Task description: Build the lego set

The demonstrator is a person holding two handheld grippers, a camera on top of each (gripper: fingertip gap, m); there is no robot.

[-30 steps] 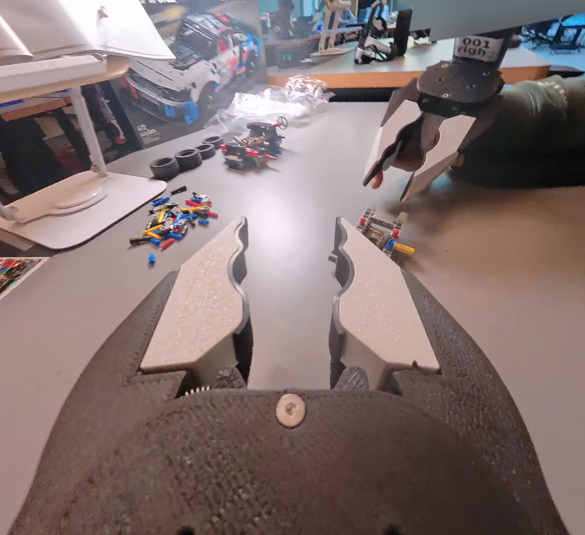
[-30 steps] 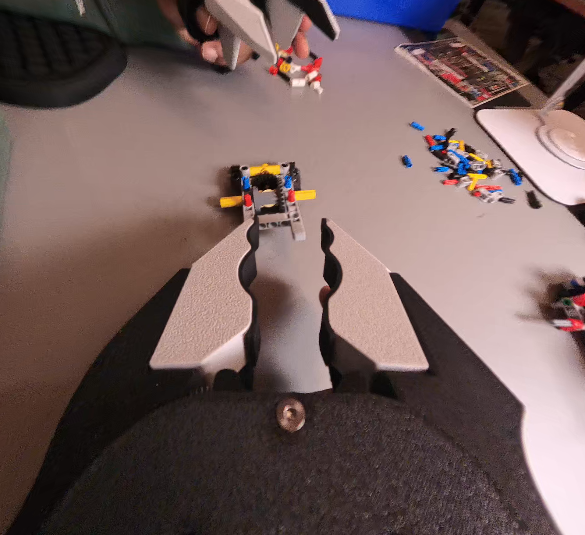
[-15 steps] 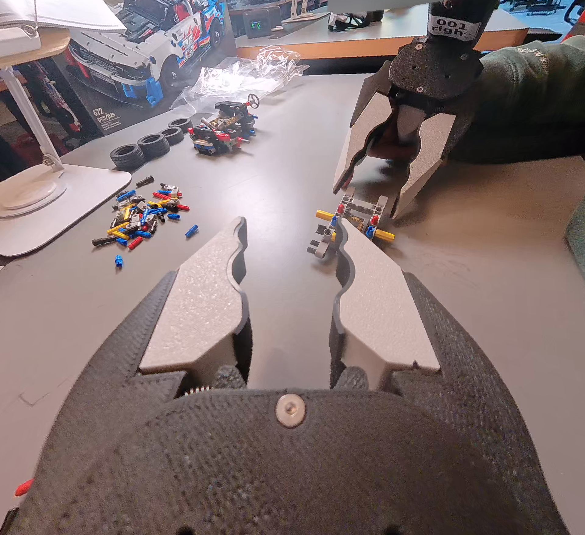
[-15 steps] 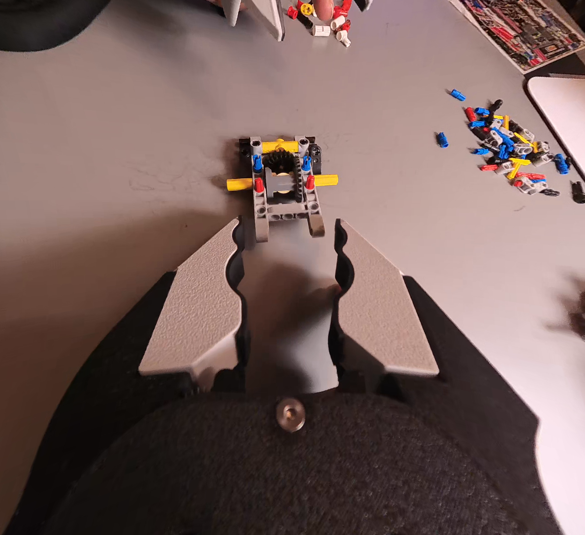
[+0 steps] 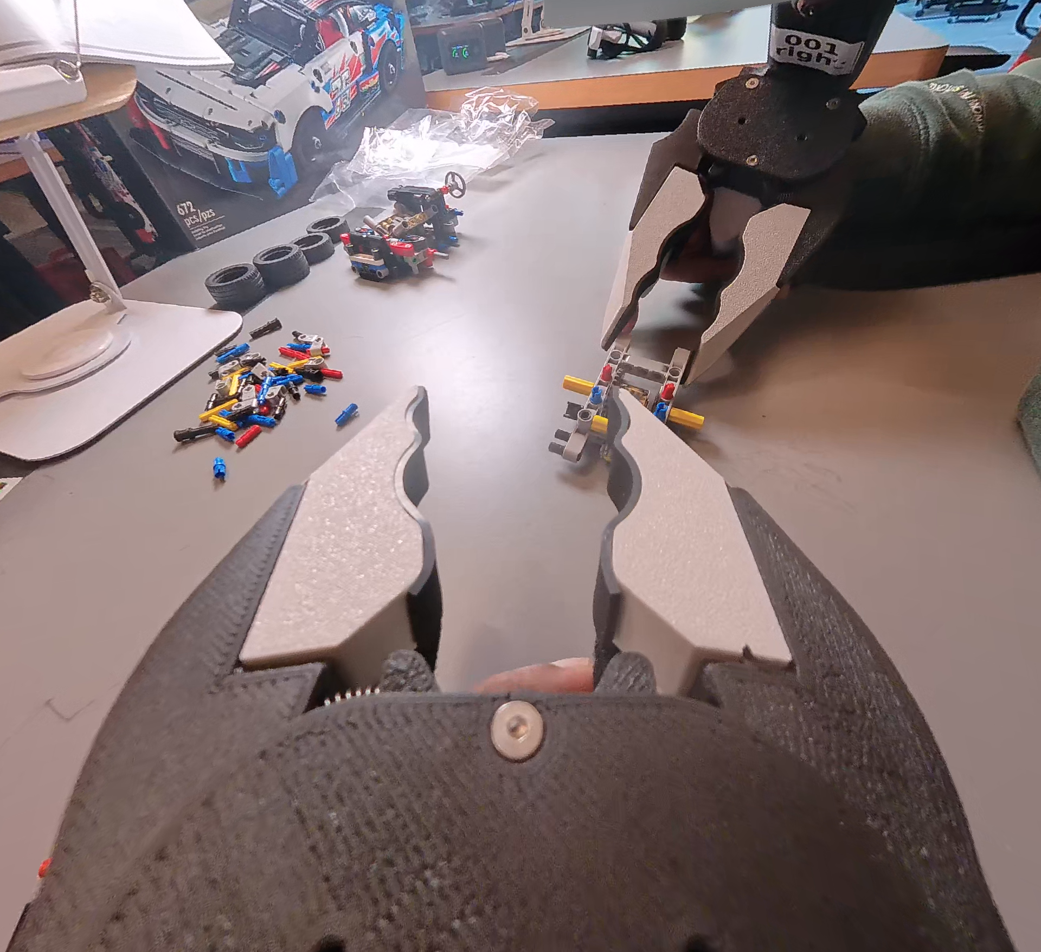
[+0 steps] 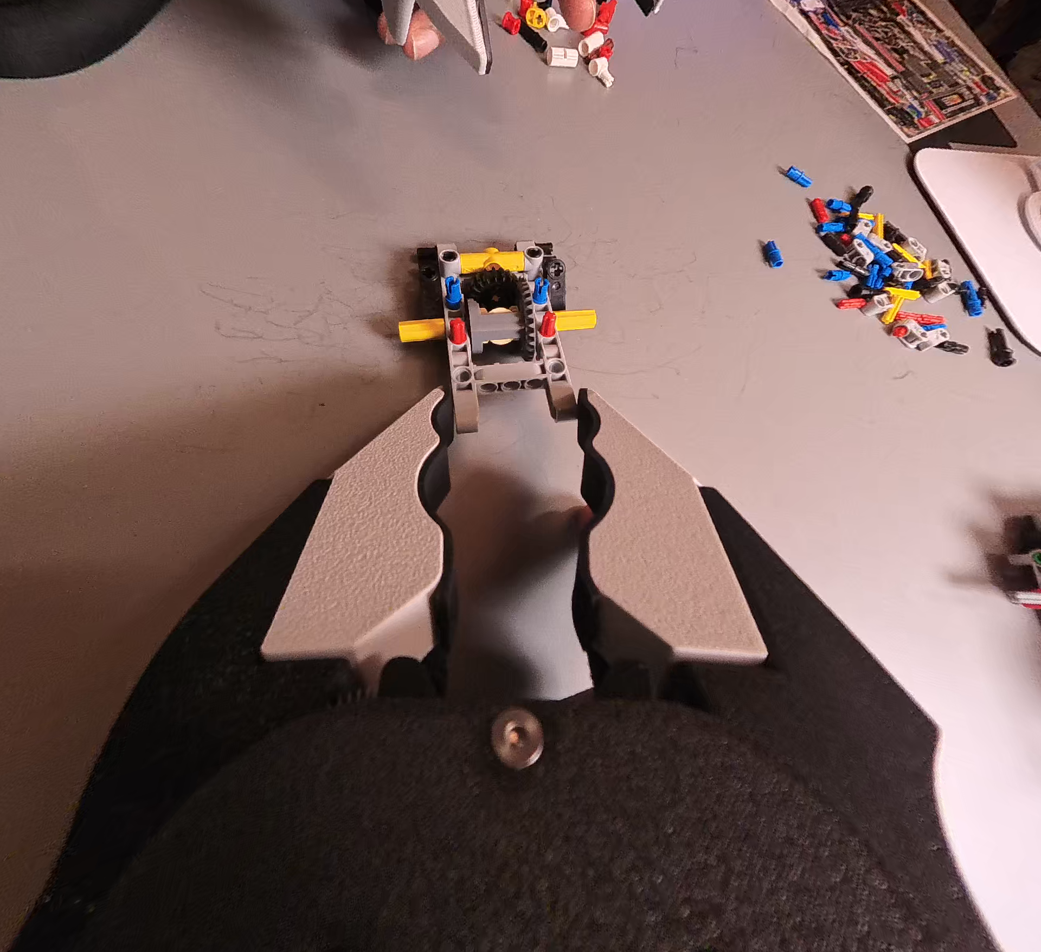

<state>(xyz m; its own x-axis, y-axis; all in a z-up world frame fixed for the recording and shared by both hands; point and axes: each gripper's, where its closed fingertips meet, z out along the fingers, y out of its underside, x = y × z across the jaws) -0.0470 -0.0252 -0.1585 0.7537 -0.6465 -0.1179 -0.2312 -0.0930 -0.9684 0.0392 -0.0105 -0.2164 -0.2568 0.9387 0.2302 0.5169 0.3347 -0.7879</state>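
A small grey lego frame with a black gear, a yellow axle and blue and red pins lies on the grey table. My right gripper is open, its tips on either side of the frame's two near legs. In the left wrist view the frame lies between both grippers, with the right gripper at its far end. My left gripper is open and empty; its right finger hides part of the frame. It also shows at the top of the right wrist view.
A pile of loose coloured pins lies by a white stand base. Several tyres, a part-built chassis, a plastic bag and the set box are behind. Red and white pieces and a sticker sheet lie farther off.
My right gripper has come down and forward to the frame and opened wider around its near legs. My left gripper has moved closer to the frame from the other side.
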